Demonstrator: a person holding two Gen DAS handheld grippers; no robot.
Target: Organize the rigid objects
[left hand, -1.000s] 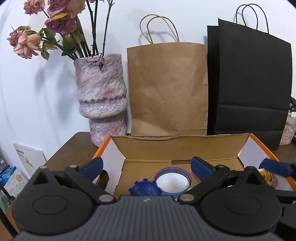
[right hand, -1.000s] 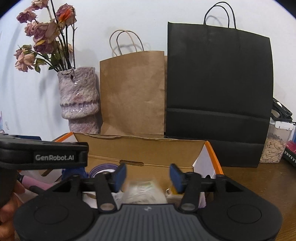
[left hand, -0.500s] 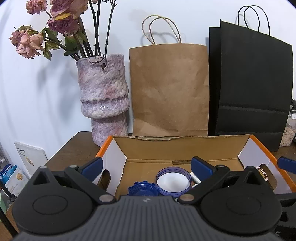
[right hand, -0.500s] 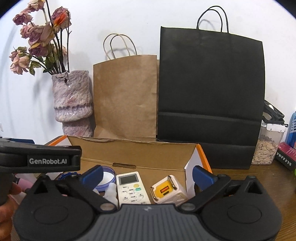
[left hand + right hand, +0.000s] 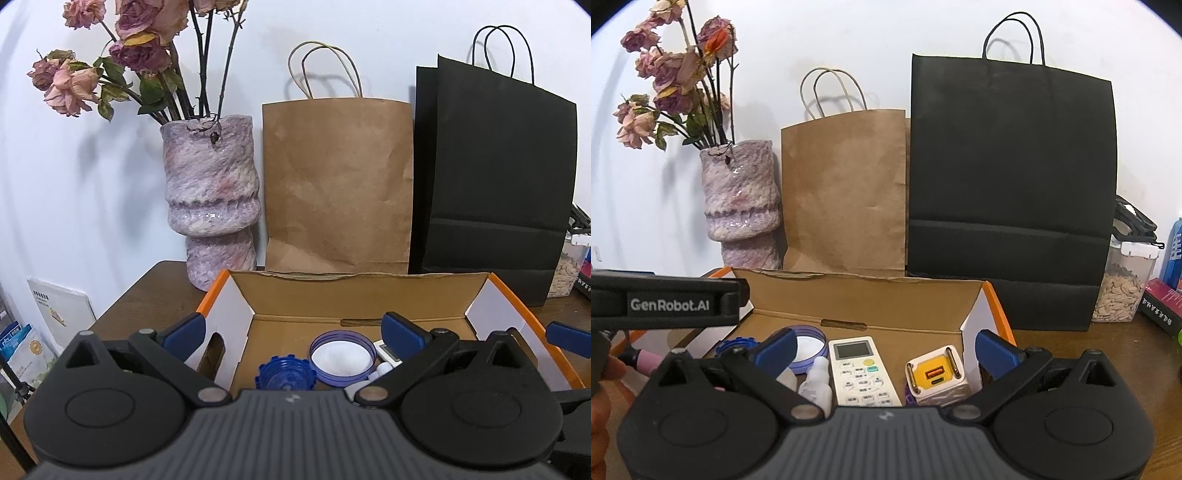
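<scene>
Both grippers hang over the open brown cardboard box (image 5: pixel 857 295) with orange edges. Right gripper (image 5: pixel 884 349) is spread wide, gripping nothing; the white remote control (image 5: pixel 862 371) and yellow-faced white charger cube (image 5: pixel 938 376) lie in the box below it. Left gripper (image 5: pixel 291 332) is wide too, above a round blue-rimmed lid (image 5: pixel 341 356).

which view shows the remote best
The right wrist view: the remote lies face up in the box, its screen and buttons clear between that gripper's open jaws. The left wrist view shows only a corner of it, the rest hidden behind the left gripper's finger.
</scene>
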